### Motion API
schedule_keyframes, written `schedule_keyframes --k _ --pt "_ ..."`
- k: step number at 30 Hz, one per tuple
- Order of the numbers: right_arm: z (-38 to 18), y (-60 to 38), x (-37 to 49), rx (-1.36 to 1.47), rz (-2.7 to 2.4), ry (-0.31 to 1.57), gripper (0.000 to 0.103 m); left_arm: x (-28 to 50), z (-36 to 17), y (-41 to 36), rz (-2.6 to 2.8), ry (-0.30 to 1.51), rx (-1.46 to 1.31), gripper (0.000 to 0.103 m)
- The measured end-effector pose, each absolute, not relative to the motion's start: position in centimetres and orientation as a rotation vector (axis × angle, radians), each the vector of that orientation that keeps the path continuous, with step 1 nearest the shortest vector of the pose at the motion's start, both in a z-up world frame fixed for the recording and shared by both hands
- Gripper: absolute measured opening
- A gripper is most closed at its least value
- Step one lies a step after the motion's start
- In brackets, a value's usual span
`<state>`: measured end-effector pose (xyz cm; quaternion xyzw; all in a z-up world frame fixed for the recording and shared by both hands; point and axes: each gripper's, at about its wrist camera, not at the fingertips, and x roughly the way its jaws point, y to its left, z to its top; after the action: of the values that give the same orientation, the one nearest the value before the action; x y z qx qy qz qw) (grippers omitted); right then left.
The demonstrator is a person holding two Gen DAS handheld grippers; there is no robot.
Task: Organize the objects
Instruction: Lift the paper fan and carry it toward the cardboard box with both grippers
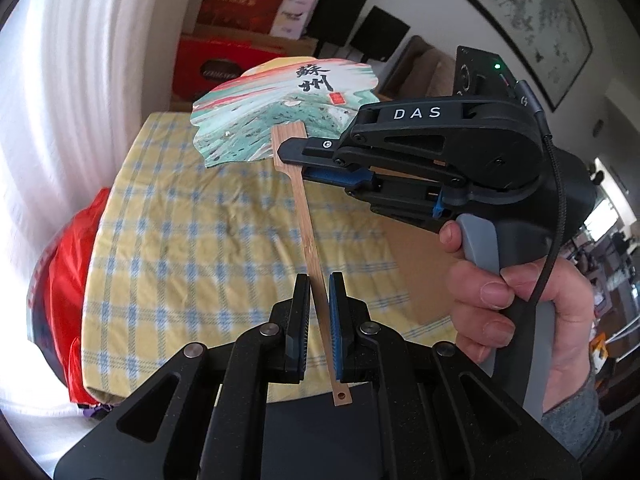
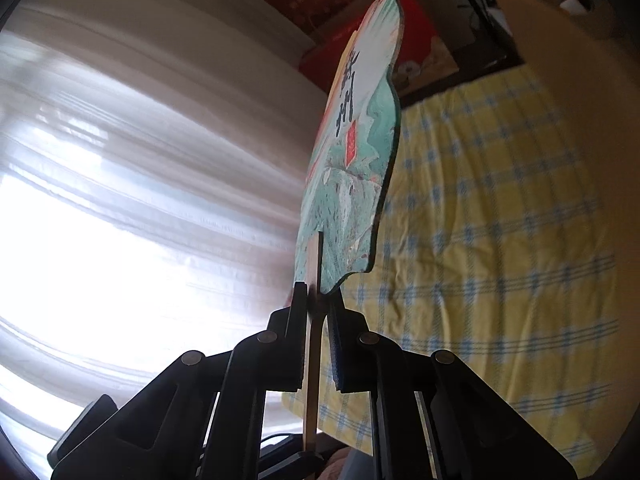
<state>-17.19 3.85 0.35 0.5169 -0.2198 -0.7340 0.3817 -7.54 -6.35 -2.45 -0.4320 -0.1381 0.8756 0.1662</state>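
A sheer white curtain (image 1: 80, 80) fills the left of the room, and beneath both tools spreads a yellow cloth with blue checks (image 1: 192, 240) over a table or bed. Above it, clear of the cloth, hangs the flat paper fan printed in green, red and black characters, with a thin bamboo handle (image 1: 308, 216). The left gripper (image 1: 319, 292) pinches the lower handle between its 2 nearly closed pads, the drilled end poking out behind them toward the camera. From those fingers the handle's long axis runs forward and up to the blade. Farther right, the right gripper (image 1: 304, 164), held in a hand (image 1: 520, 300), is clamped across the handle's neck, just below the blade; its own view shows the fan edge-on above its fingers (image 2: 298, 304). The left gripper has the tail, the right is nearer the blade, so any placing probably pivots along this axis.
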Motion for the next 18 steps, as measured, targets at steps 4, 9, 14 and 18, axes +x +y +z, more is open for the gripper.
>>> schedule_keyframes --k 4,9,14,18 --pt "2.1 5.7 -17.4 1.281 -1.907 -0.569 0.010 -7.9 -0.7 -4.3 2.484 -0.359 -1.185 0.009" --pt "3.6 8.3 -17.1 1.240 -1.953 -0.595 0.010 -8.7 1.1 -1.7 2.462 -0.319 -1.144 0.010" --pt "5.1 11.7 -18.0 1.215 -1.996 -0.621 0.010 -9.6 2.6 1.4 2.427 -0.281 -1.112 0.010" --pt "5.6 14.4 -18.9 1.199 -2.036 -0.635 0.010 -10.6 3.5 4.2 2.399 -0.259 -1.095 0.010"
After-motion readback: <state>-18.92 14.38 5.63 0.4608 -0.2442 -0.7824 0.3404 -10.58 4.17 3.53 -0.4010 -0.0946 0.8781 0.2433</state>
